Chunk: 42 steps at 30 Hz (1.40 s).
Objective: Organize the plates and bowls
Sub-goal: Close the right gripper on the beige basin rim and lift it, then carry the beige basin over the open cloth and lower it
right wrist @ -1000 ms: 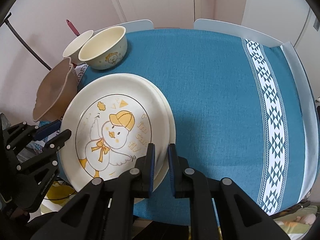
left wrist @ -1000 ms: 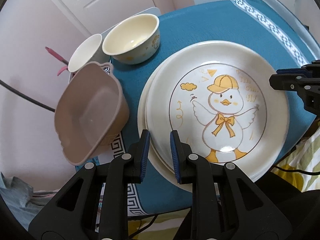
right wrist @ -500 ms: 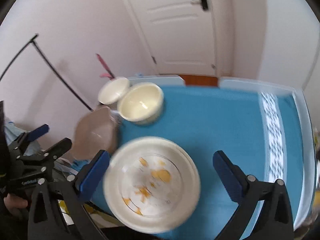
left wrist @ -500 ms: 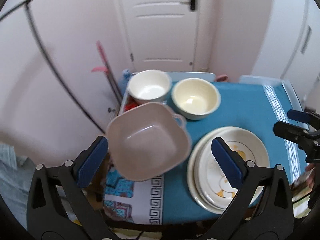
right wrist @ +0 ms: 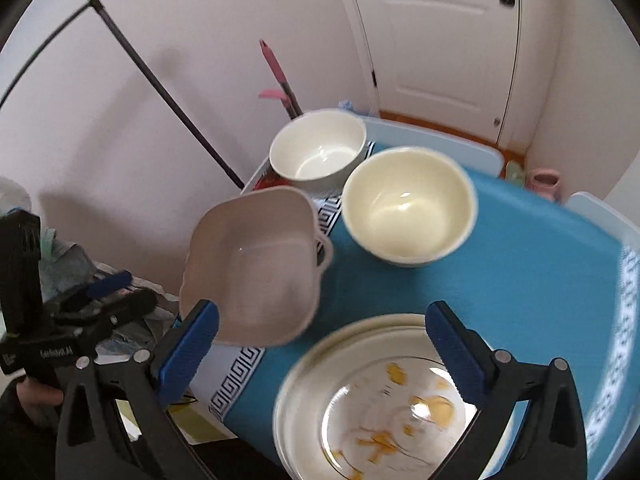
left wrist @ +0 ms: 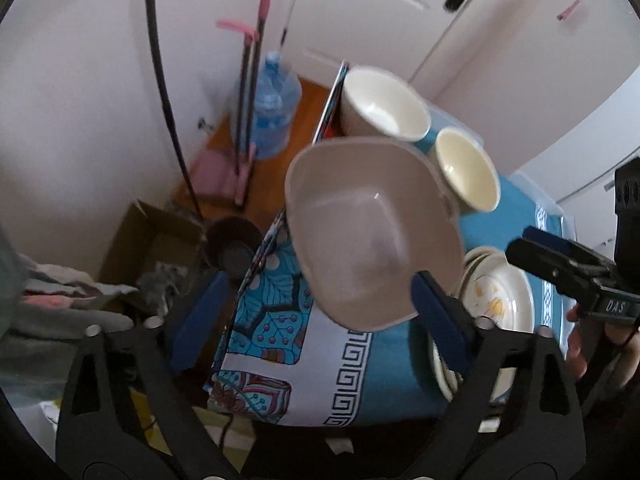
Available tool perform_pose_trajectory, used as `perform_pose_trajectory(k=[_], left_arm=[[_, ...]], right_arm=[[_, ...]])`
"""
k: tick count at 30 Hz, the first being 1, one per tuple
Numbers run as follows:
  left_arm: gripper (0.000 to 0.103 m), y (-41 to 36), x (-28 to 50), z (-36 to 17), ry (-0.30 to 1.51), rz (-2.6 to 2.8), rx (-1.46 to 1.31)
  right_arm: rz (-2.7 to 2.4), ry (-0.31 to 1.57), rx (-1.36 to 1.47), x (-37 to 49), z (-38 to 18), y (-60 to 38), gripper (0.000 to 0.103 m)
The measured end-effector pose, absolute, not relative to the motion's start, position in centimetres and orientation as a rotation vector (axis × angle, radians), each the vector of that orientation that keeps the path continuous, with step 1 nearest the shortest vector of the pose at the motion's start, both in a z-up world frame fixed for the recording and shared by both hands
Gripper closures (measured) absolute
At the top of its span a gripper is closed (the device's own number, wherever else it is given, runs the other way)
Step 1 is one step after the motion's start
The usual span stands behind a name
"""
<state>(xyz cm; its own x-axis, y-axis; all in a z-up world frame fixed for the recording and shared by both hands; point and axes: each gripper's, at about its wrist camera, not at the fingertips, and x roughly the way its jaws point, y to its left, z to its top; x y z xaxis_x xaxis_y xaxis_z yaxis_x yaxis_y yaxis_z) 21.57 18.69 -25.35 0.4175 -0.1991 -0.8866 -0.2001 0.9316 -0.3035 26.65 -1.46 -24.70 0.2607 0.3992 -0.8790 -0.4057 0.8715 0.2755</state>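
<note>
A stack of duck-print plates (right wrist: 384, 396) lies on the blue tablecloth; it also shows in the left wrist view (left wrist: 500, 300). A pinkish square bowl (left wrist: 372, 232) overhangs the table's left edge, also in the right wrist view (right wrist: 256, 276). A cream bowl (right wrist: 408, 208) (left wrist: 466, 168) and a white bowl (right wrist: 318, 150) (left wrist: 384, 106) stand behind it. My left gripper (left wrist: 320, 324) is open and empty, in front of the square bowl. My right gripper (right wrist: 324, 344) is open and empty, above the plates' near-left rim.
The table (right wrist: 540, 280) has a blue cloth with a patterned white border (left wrist: 352, 368). Left of it, on the floor, are a water jug (left wrist: 272, 108), a pink mop (left wrist: 248, 80), a cardboard box (left wrist: 148, 244) and clothes. A white door (right wrist: 440, 40) is behind.
Both grippers went from shut at the plate stack's rim to open, and pulled back and up. The left one has turned left toward the square bowl.
</note>
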Motion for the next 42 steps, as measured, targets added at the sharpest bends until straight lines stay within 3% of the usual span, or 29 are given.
perform_pose_trajectory(k=[2, 4, 9, 14, 19, 21, 24, 42], left_arm=[[0.034, 18.9, 22.4, -27.1, 1.199, -0.025, -0.417], [0.048, 19.0, 22.8, -27.9, 1.220, -0.044, -0.437], [0.056, 19.2, 23.9, -29.0, 1.239, -0.067, -0.447], [0.068, 19.1, 25.0, -30.2, 1.277, -0.074, -0.461], [0.087, 18.9, 25.8, -30.9, 1.304, -0.071, -0.441], [0.089, 18.8, 25.9, -31.0, 1.310, -0.066, -0.433], [0.090, 18.6, 26.0, -31.0, 1.310, -0.069, -0.411], [0.090, 15.9, 24.4, -25.4, 1.189, -0.093, -0.235]], right_arm=[[0.538, 1.218, 0.005, 27.1, -25.8, -0.8, 0.001], [0.553, 1.246, 0.028, 27.7, -26.6, -0.4, 0.013], [0.574, 1.310, 0.011, 28.5, -28.5, 1.4, 0.039], [0.582, 1.338, -0.003, 29.2, -29.8, 2.2, 0.051], [0.584, 1.352, 0.011, 29.5, -30.7, 2.1, 0.059], [0.587, 1.360, 0.016, 29.7, -31.1, 2.2, 0.075], [0.593, 1.372, 0.016, 29.8, -31.4, 2.4, 0.086], [0.566, 1.240, 0.018, 27.0, -27.6, 1.0, 0.088]])
